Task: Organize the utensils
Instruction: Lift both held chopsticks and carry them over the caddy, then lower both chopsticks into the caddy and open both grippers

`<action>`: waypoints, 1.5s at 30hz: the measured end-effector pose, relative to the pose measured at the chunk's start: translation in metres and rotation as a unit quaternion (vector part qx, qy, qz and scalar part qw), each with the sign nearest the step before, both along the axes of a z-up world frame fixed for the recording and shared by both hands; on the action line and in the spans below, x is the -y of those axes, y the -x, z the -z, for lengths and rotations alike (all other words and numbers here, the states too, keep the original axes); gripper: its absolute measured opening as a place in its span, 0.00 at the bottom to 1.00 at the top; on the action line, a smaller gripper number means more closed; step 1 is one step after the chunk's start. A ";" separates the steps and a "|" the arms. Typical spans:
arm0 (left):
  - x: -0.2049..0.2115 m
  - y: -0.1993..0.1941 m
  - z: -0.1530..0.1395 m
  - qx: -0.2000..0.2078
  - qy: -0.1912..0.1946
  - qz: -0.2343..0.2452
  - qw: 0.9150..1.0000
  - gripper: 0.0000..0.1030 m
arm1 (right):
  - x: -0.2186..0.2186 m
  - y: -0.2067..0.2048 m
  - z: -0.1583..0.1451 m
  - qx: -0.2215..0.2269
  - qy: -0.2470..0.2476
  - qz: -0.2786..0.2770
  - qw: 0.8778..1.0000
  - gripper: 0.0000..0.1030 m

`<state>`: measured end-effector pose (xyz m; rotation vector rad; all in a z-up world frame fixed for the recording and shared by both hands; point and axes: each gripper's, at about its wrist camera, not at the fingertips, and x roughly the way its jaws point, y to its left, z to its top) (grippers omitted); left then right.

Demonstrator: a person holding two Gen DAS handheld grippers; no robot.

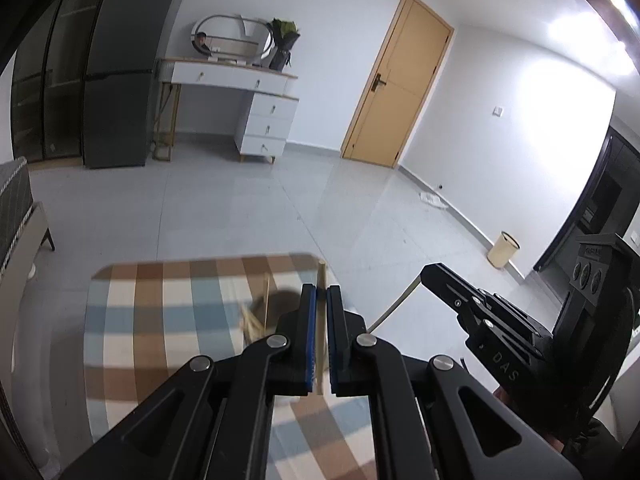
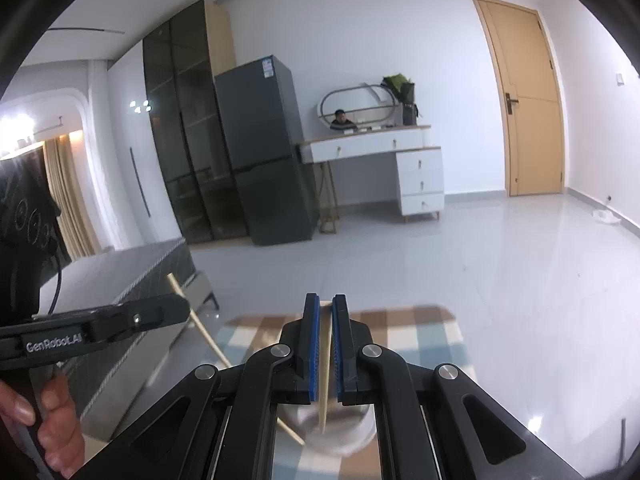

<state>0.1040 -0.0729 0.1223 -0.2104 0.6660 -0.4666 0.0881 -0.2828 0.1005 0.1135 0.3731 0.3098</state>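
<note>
My left gripper point(image 1: 321, 292) is shut on a thin wooden chopstick point(image 1: 320, 354), held upright above the checkered tablecloth point(image 1: 160, 320). More chopsticks point(image 1: 256, 320) lie below it beside a dark blurred holder. My right gripper point(image 2: 326, 304) is shut on another pale chopstick point(image 2: 325, 376), its lower tip over a grey round container point(image 2: 340, 432). In the right wrist view the left gripper point(image 2: 120, 318) shows at the left with its chopstick point(image 2: 204, 330) slanting down toward the container. In the left wrist view the right gripper point(image 1: 436, 276) shows at the right with its chopstick point(image 1: 394, 306).
The small table point(image 2: 424, 328) stands on a grey tiled floor. A low grey bench point(image 2: 132, 276) is to the left. Fridge point(image 2: 264, 148), white dresser point(image 2: 400, 168) and wooden door point(image 2: 528, 96) are far behind. A beige bin point(image 1: 503, 249) stands by the right wall.
</note>
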 end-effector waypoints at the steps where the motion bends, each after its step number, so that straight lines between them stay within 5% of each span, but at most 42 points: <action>1: 0.001 -0.006 -0.004 0.002 0.000 0.000 1.000 0.00 | 0.000 -0.007 -0.005 0.004 0.001 0.000 1.000 0.05; 10: 0.010 -0.047 -0.007 0.023 -0.022 0.000 0.999 0.00 | -0.011 -0.058 -0.028 0.027 0.021 -0.019 0.999 0.05; 27: 0.008 -0.065 0.036 0.022 -0.050 -0.012 0.998 0.00 | -0.022 -0.096 0.008 -0.003 0.031 -0.055 0.998 0.05; 45: 0.006 -0.069 0.048 -0.062 -0.054 -0.021 0.996 0.01 | -0.023 -0.093 0.040 -0.061 0.029 -0.088 0.994 0.11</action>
